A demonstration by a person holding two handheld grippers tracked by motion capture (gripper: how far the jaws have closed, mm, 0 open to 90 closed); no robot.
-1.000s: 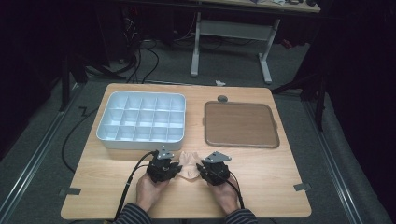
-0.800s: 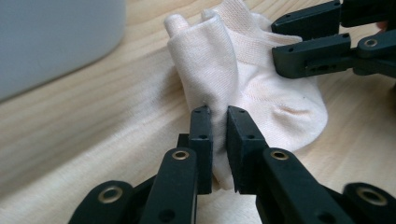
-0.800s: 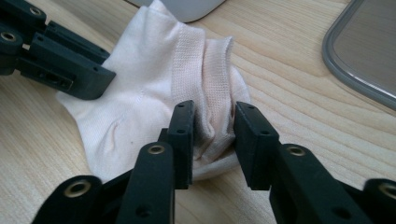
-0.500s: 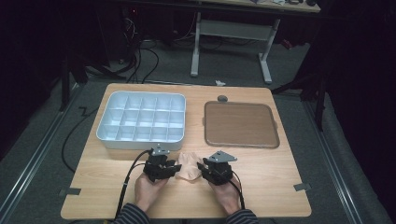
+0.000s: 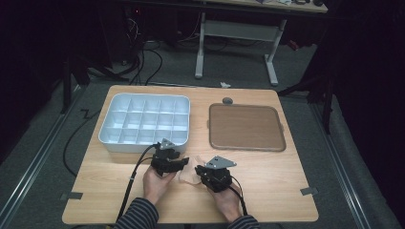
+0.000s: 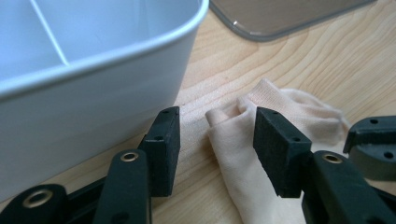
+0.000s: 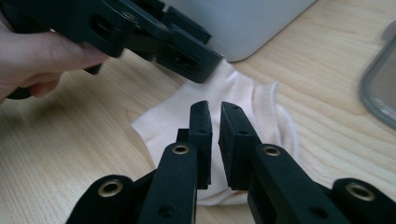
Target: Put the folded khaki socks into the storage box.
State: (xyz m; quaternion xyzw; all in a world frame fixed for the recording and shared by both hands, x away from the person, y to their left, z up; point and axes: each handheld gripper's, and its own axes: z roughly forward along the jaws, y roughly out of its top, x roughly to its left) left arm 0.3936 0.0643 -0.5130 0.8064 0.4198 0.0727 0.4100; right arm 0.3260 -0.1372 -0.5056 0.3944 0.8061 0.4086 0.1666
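Wooden table (image 5: 267, 191); tongs half-hide sock (image 5: 187, 175).

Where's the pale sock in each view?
High view: sock at bottom centre, between the two hand-held grippers.
Left gripper view: centre-right, between the jaws.
Right gripper view: centre, beyond the jaws.
Shared landmark: white divided bin.

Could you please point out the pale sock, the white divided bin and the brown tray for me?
pale sock (image 7: 252, 100): right gripper view, ribbed cuff beyond the jaws.
white divided bin (image 5: 144, 120): high view, a central divider.
brown tray (image 5: 246, 127): high view, middle of its flat bed.
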